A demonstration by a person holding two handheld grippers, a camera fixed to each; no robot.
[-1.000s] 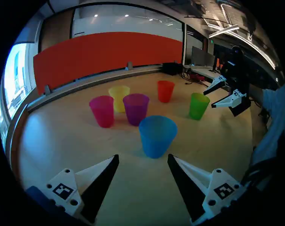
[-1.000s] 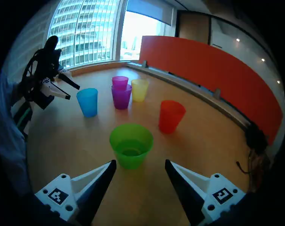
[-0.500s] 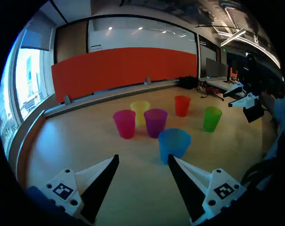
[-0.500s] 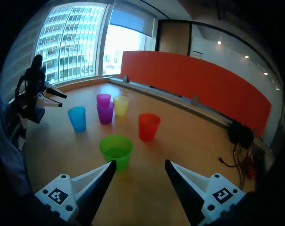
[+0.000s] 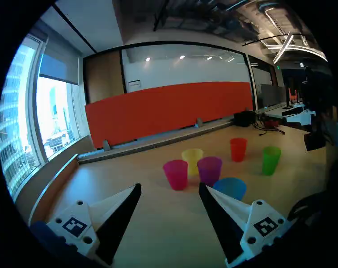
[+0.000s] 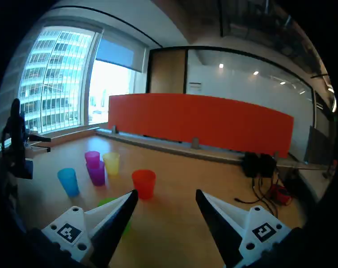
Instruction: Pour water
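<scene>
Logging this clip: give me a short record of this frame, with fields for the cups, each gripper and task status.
surface: wooden surface
cups: six, upright: pink cup, yellow cup, purple cup, blue cup, red cup, green cup
left hand-held gripper: open, holds nothing, blue cup nearest
right hand-held gripper: open, holds nothing, green cup partly behind its finger
contact: neither touches a cup
water: too far to tell
status: no cup picked up yet

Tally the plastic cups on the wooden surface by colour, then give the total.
Pink plastic cup: 1
Yellow plastic cup: 1
Purple plastic cup: 1
Blue plastic cup: 1
Red plastic cup: 1
Green plastic cup: 1
Total: 6
</scene>
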